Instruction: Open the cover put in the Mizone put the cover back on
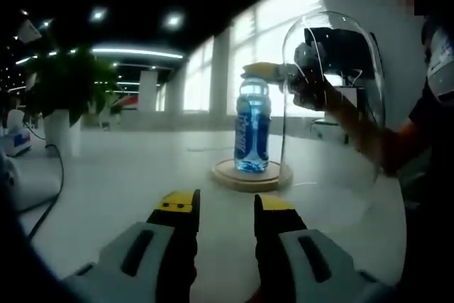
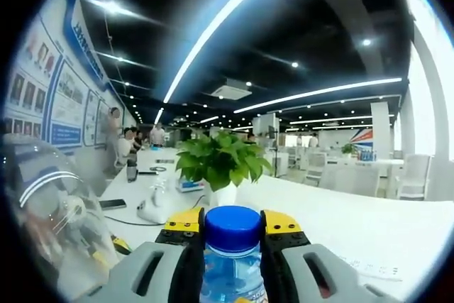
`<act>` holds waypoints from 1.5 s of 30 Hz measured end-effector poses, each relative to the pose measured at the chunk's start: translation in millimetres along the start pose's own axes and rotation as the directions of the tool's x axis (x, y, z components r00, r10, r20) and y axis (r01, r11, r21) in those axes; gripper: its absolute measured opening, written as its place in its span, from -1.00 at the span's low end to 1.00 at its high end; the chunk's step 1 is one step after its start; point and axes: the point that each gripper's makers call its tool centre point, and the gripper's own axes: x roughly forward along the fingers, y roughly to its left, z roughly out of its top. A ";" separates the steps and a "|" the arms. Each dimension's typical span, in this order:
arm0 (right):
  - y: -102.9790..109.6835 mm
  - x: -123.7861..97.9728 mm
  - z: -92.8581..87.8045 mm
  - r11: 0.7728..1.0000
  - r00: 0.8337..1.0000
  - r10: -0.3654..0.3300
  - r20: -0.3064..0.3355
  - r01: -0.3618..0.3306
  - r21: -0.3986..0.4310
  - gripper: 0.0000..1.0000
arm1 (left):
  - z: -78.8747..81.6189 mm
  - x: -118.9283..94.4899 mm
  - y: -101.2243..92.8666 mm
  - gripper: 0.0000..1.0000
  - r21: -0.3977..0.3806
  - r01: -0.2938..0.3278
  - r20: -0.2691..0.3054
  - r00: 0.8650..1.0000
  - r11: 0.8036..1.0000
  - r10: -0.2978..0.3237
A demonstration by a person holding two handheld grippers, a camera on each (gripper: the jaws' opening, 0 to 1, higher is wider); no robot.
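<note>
A blue Mizone bottle (image 1: 252, 136) stands upright on a round wooden base (image 1: 250, 175). My right gripper (image 1: 259, 71) comes in from the right and is shut on the bottle just under its cap. In the right gripper view the blue cap (image 2: 233, 226) sits between that gripper's (image 2: 233, 235) yellow-tipped jaws, above the bottle (image 2: 233, 278). The clear glass dome cover (image 1: 333, 90) stands off the base, just to its right, and it also shows at the left edge (image 2: 50, 232). My left gripper (image 1: 225, 204) hangs open over the white table, short of the base, holding nothing.
A potted plant (image 1: 67, 86) stands at the far left of the table (image 1: 128, 168) and appears again ahead (image 2: 220, 161). A cable (image 1: 53, 189) and a white device (image 2: 152, 211) lie on the table. A person's arm (image 1: 369, 140) reaches in from the right. People stand far off by a wall (image 2: 124, 143).
</note>
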 end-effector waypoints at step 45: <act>-9.4 -37.1 27.9 0.997 0.994 -0.074 0.078 0.076 -0.018 -0.52 | 3.0 -1.3 1.7 -0.49 -0.012 -0.002 0.014 1.000 1.000 0.002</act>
